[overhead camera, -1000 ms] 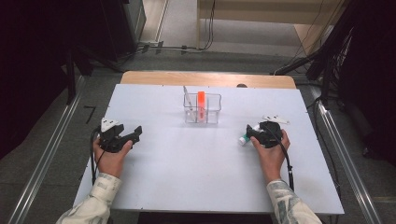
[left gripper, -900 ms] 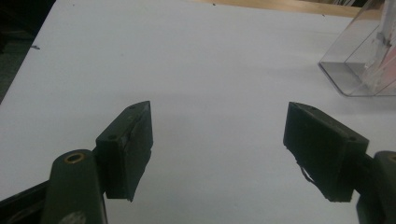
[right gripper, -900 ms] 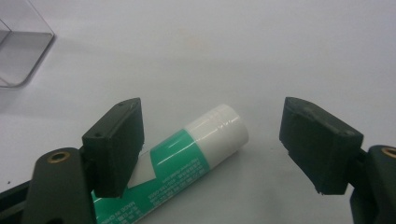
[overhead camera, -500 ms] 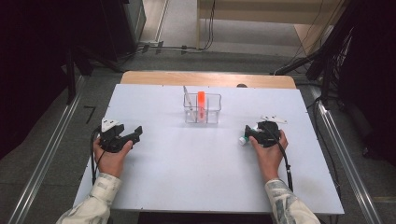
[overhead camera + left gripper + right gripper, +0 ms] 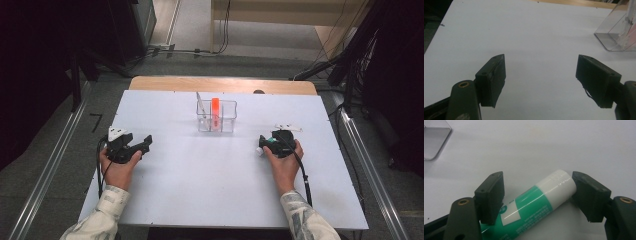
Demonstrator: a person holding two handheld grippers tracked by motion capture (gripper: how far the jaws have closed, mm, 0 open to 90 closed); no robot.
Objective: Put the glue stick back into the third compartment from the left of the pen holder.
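A green and white tube [image 5: 536, 202] lies slantwise on the white table [image 5: 200, 185], at the right in the high view [image 5: 259, 149]. My right gripper [image 5: 537, 192] straddles it and its jaws have just been closing. The right pad [image 5: 589, 195] meets the white cap end. The left pad [image 5: 492, 195] stands beside the green body. The tube still rests on the table. In the high view the right gripper [image 5: 263, 145] points left. My left gripper [image 5: 146, 143] rests at the table's left, jaws wide apart with nothing between them [image 5: 540, 72].
A clear plastic box [image 5: 229, 120] stands at the back middle of the table, with an orange stick [image 5: 215, 111] and a thin pale stick [image 5: 199, 104] upright in it. Its corner shows in the left gripper view [image 5: 609, 35] and right gripper view [image 5: 434, 142]. A wooden edge [image 5: 220, 84] runs behind.
The right gripper has edged slightly leftward over the tube. The left hand and its gripper have not moved.
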